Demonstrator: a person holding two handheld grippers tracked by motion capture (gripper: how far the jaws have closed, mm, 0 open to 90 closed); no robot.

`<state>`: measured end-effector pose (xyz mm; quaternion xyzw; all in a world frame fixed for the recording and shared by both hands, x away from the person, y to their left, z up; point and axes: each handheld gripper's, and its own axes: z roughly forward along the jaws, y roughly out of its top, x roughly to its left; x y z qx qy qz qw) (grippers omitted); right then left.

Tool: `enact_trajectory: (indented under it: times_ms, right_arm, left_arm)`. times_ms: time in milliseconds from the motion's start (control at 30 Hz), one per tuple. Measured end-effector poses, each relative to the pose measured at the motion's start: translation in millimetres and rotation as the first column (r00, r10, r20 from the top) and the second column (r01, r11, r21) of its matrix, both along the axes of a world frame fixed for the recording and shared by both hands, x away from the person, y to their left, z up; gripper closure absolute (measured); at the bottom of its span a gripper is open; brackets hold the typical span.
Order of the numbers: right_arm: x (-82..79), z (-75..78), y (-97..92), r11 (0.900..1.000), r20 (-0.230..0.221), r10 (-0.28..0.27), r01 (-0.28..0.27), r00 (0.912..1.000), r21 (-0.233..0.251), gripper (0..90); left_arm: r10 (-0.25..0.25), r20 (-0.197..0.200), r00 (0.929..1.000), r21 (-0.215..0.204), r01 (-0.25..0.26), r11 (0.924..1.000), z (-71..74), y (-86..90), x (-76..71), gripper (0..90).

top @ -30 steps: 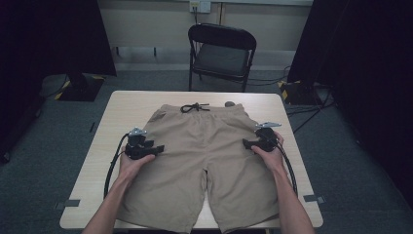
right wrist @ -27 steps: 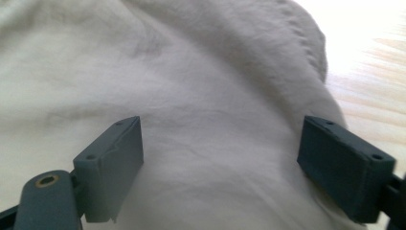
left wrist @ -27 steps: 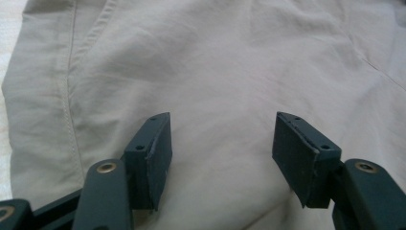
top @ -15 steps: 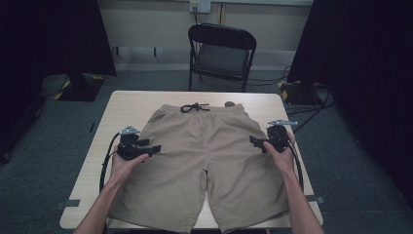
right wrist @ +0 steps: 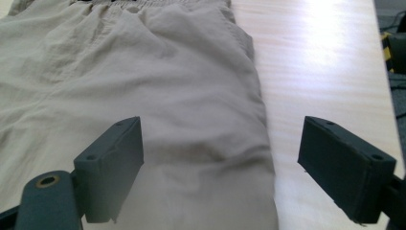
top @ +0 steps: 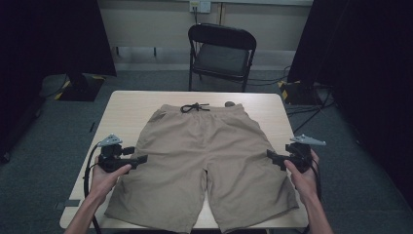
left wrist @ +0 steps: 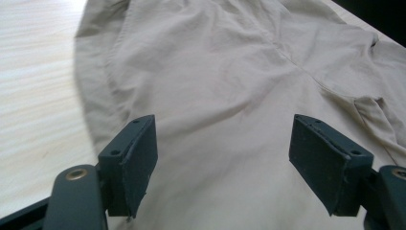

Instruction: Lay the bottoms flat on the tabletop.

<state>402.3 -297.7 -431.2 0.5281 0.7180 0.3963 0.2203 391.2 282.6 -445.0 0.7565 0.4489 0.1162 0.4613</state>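
Khaki shorts [top: 204,163] flat on the table [top: 131,105], waistband and drawstring [top: 195,107] at the far side, legs toward the person. Left gripper [top: 139,160] at the shorts' left edge, jaws just been opening, wide apart, nothing clamped. Right gripper [top: 272,159] at the right edge, jaws spread, fabric below, not gripped

We see a black folding chair [top: 221,51] behind the pale wooden tabletop [top: 131,109], with cables [top: 304,105] on the grey floor [top: 44,146]
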Motion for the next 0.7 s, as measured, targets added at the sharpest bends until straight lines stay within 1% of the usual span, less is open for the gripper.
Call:
enact_trajectory:
  times_ms: [33, 67, 100, 133, 167, 200, 233, 267, 300, 333, 367, 400, 433, 467, 500, 533, 567, 600, 633, 667, 700]
  right_arm:
    - [0.0, 0.0, 0.0, 1.0000, 0.000, 0.000, 0.000, 1.0000, 0.000, 14.6]
    - [-3.8, -0.6, -2.5, 1.0000, 0.005, -0.002, 0.002, 1.0000, 0.002, 14.6]
    - [-10.1, -1.9, -6.4, 0.9999, 0.005, -0.012, 0.012, 0.9999, 0.009, 14.6]
    - [-15.1, -2.9, -9.3, 0.9997, 0.004, -0.015, 0.015, 0.9999, 0.017, 14.6]
    - [-19.8, -4.3, -11.7, 0.9997, 0.005, -0.017, 0.017, 0.9998, 0.017, 14.7]
    - [-29.7, -6.9, -16.1, 0.9994, 0.001, -0.032, 0.032, 0.9995, 0.010, 14.7]
    - [-29.7, -6.9, -16.1, 0.9994, 0.001, -0.032, 0.032, 0.9995, 0.010, 14.7]
    - [-40.1, -11.1, -21.1, 0.9988, 0.002, -0.046, 0.046, 0.9989, 0.012, 14.6]
    - [-40.1, -11.1, -21.1, 0.9988, 0.002, -0.046, 0.046, 0.9989, 0.012, 14.6]
    - [-43.2, -13.5, -22.8, 0.9986, -0.002, -0.052, 0.052, 0.9987, 0.013, 14.6]
    - [-49.0, -18.6, -25.4, 0.9982, -0.016, -0.060, 0.060, 0.9981, 0.004, 14.6]
    - [-55.1, -25.0, -28.0, 0.9980, -0.030, -0.063, 0.062, 0.9976, -0.010, 14.5]
    - [-55.1, -25.0, -28.0, 0.9980, -0.030, -0.063, 0.062, 0.9976, -0.010, 14.5]
    - [-61.2, -32.4, -30.5, 0.9972, -0.043, -0.074, 0.073, 0.9963, -0.014, 14.5]
    - [-61.2, -32.4, -30.5, 0.9972, -0.043, -0.074, 0.073, 0.9963, -0.014, 14.5]
    - [-64.4, -40.6, -32.8, 0.9960, -0.051, -0.084, 0.083, 0.9951, -0.033, 14.5]
    - [-64.4, -40.6, -32.8, 0.9960, -0.051, -0.084, 0.083, 0.9951, -0.033, 14.5]
    - [-64.6, -47.7, -33.6, 0.9953, -0.065, -0.089, 0.086, 0.9939, -0.044, 14.5]
    - [-64.6, -47.7, -33.6, 0.9953, -0.065, -0.089, 0.086, 0.9939, -0.044, 14.5]
    - [-64.3, -50.1, -33.4, 0.9944, -0.070, -0.091, 0.087, 0.9933, -0.060, 14.6]
    - [-64.4, -55.3, -33.0, 0.9935, -0.074, -0.095, 0.090, 0.9928, -0.070, 14.6]
  left_arm:
    - [0.001, 0.000, 1.0000, -0.001, -0.001, 1.0000, 0.6, 2.6, -2.7, 24.7]
    - [0.008, 0.006, 1.0000, -0.001, -0.008, 1.0000, 1.1, 6.9, -7.4, 24.5]
    - [0.008, 0.007, 0.9999, -0.002, -0.008, 1.0000, 1.1, 10.3, -11.3, 24.8]
    - [0.002, -0.002, 1.0000, 0.004, -0.002, 1.0000, 1.2, 13.0, -15.0, 25.0]
    - [0.002, -0.003, 1.0000, 0.008, -0.002, 1.0000, 0.8, 15.8, -19.3, 25.0]
    - [0.002, -0.001, 1.0000, 0.001, -0.002, 1.0000, -2.2, 20.1, -26.8, 25.9]
    - [0.002, -0.001, 1.0000, 0.001, -0.002, 1.0000, -2.2, 20.1, -26.8, 25.9]
    - [0.019, 0.004, 0.9998, 0.027, -0.019, 0.9995, -7.2, 22.6, -34.2, 26.0]
    - [0.019, 0.004, 0.9998, 0.027, -0.019, 0.9995, -7.2, 22.6, -34.2, 26.0]
    - [0.014, -0.012, 0.9998, 0.027, -0.014, 0.9995, -11.7, 23.6, -37.3, 26.0]
    - [0.011, -0.024, 0.9997, 0.041, -0.010, 0.9991, -14.8, 23.6, -38.7, 26.1]
    - [0.017, -0.035, 0.9992, 0.045, -0.015, 0.9989, -19.9, 26.3, -41.9, 26.1]
    - [0.017, -0.035, 0.9992, 0.045, -0.015, 0.9989, -19.9, 26.3, -41.9, 26.3]
    - [0.028, -0.044, 0.9986, 0.030, -0.027, 0.9992, -24.0, 29.1, -43.7, 27.1]
    - [0.045, -0.052, 0.9976, 0.039, -0.043, 0.9983, -28.5, 30.8, -45.5, 27.1]
    - [0.063, -0.056, 0.9965, 0.046, -0.060, 0.9971, -33.3, 31.7, -47.3, 27.3]
    - [0.065, -0.063, 0.9959, 0.055, -0.061, 0.9966, -37.8, 33.6, -48.0, 27.3]
    - [0.082, -0.073, 0.9940, 0.077, -0.076, 0.9941, -42.7, 34.8, -49.3, 27.3]
    - [0.082, -0.073, 0.9940, 0.077, -0.076, 0.9941, -42.7, 34.8, -49.3, 27.5]
    - [0.085, -0.068, 0.9941, 0.109, -0.077, 0.9911, -44.6, 34.5, -50.6, 27.5]
    - [0.086, -0.063, 0.9943, 0.114, -0.079, 0.9904, -46.6, 33.4, -51.4, 27.5]
